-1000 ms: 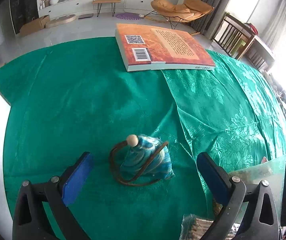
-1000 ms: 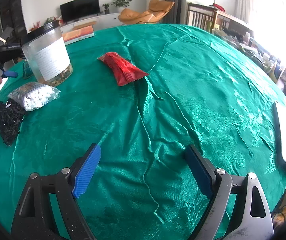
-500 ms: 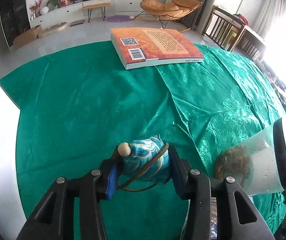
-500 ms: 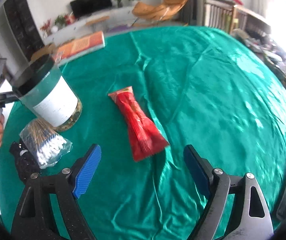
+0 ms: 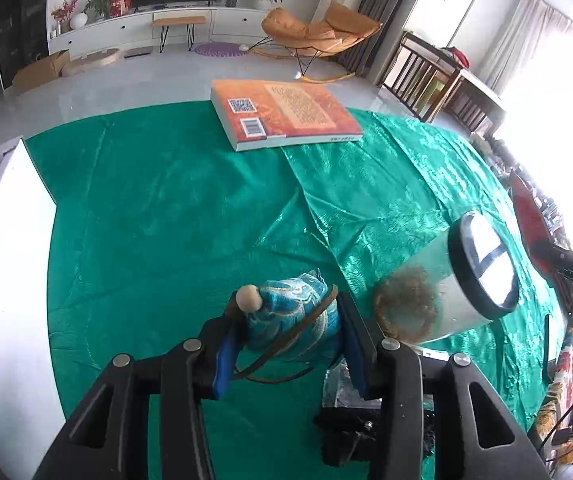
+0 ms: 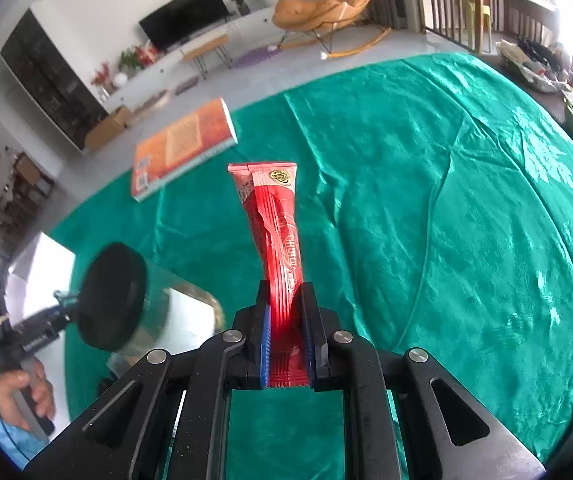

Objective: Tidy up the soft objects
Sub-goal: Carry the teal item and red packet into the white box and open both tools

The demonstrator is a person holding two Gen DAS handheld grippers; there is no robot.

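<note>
My left gripper [image 5: 286,316] is shut on a blue embroidered pouch [image 5: 290,320] with a wooden bead [image 5: 248,298] and a brown cord, held just above the green tablecloth [image 5: 166,220]. My right gripper [image 6: 285,304] is shut on a red snack packet [image 6: 276,232], which sticks up and forward above the cloth [image 6: 446,200]. A clear jar with a black lid [image 5: 482,260] stands right of the pouch; it also shows at the left of the right wrist view [image 6: 114,296].
An orange book [image 5: 282,114] lies at the far edge of the table, also seen in the right wrist view [image 6: 182,148]. A clear bag and a black lacy item [image 5: 350,428] lie under my left gripper. A white board [image 5: 10,240] sits at the left.
My right gripper closed on the red packet and lifted it off the cloth. My left gripper, open a second ago, holds the blue pouch and has raised it slightly.
</note>
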